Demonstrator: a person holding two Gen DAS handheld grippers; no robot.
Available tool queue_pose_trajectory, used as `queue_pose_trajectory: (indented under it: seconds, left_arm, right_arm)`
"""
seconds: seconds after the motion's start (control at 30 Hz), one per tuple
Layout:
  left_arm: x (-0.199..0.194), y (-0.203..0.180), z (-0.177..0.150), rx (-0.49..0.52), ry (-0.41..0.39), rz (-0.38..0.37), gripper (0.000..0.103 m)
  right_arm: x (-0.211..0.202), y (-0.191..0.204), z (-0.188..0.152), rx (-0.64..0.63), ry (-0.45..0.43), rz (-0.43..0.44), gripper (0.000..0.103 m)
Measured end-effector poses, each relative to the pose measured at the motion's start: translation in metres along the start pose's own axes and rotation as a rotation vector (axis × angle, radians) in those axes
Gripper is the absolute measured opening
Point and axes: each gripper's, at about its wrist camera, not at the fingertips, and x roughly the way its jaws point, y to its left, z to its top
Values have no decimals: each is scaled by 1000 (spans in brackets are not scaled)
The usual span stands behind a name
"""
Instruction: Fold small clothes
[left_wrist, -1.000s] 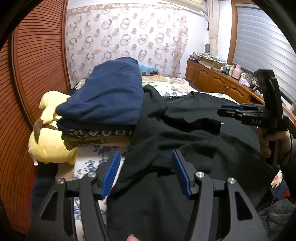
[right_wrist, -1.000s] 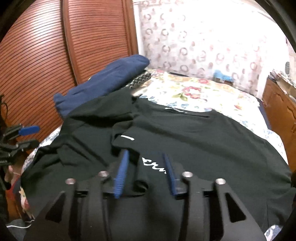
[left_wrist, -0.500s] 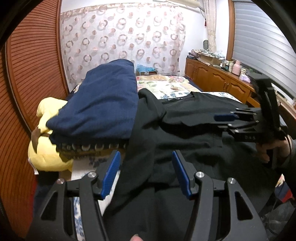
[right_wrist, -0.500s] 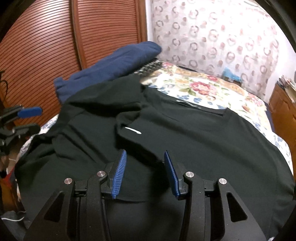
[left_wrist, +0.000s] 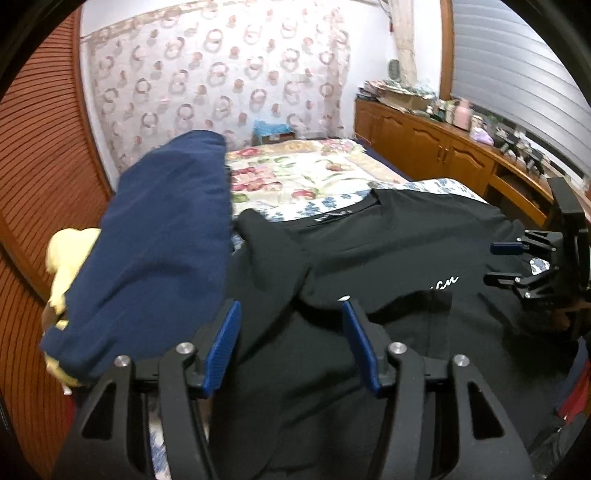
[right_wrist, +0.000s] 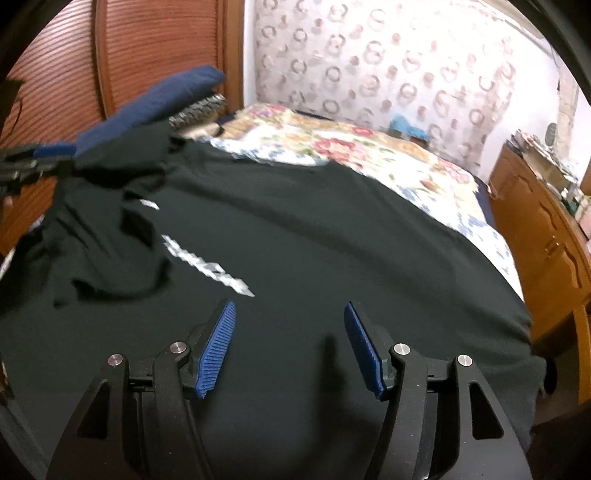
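The black T-shirt (right_wrist: 295, 229) lies spread across the bed (right_wrist: 369, 158), filling my right view from 9 to 3 o'clock. Only its left sleeve is turned in over the chest print; the other sleeve and the body folds remain. My right hand-held gripper (right_wrist: 288, 343) has just been opening, nothing between its jaws. My left hand-held gripper (left_wrist: 291, 347), just closing slightly, stands open over cloth. A folded navy garment (left_wrist: 162, 236) sits at 10 o'clock.

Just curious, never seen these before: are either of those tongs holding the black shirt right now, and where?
Neither. The right tongs stand open above the shirt; the left tongs are open too, with cloth between them but not pinched.
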Motion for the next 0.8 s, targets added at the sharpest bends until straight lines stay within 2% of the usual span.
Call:
queue_pose_trajectory:
  seconds: [0.07,0.13,0.2,0.33,0.47,0.53,0.67,0.73,0.8]
  left_arm:
    - [10,-5,7,15,17,-18,47]
    - [22,-8,15,32,37,-17,42]
    - [38,-10,22,47,74,-3,41]
    - [65,-11,30,84,143,40,41]
    - [91,-12,34,135,216,118,40]
    - [98,-13,33,157,237,148,31]
    - [109,-14,33,194,270,212,21]
    - [110,-13,32,215,275,231,6]
    - [107,-11,32,224,270,240,3]
  right_arm:
    - [0,-10,-9,6,20,-14,63]
    - [3,-19,-17,13,43,-25,63]
    - [3,-28,-23,34,41,-3,63]
    - [1,-34,-26,61,37,11,63]
    - [0,-31,-27,50,32,-2,63]
    - [1,-30,-26,52,32,0,63]
    - [2,-33,-26,61,32,10,63]
    - [2,-33,-26,59,32,8,63]
    - [3,-34,-27,58,31,6,63]
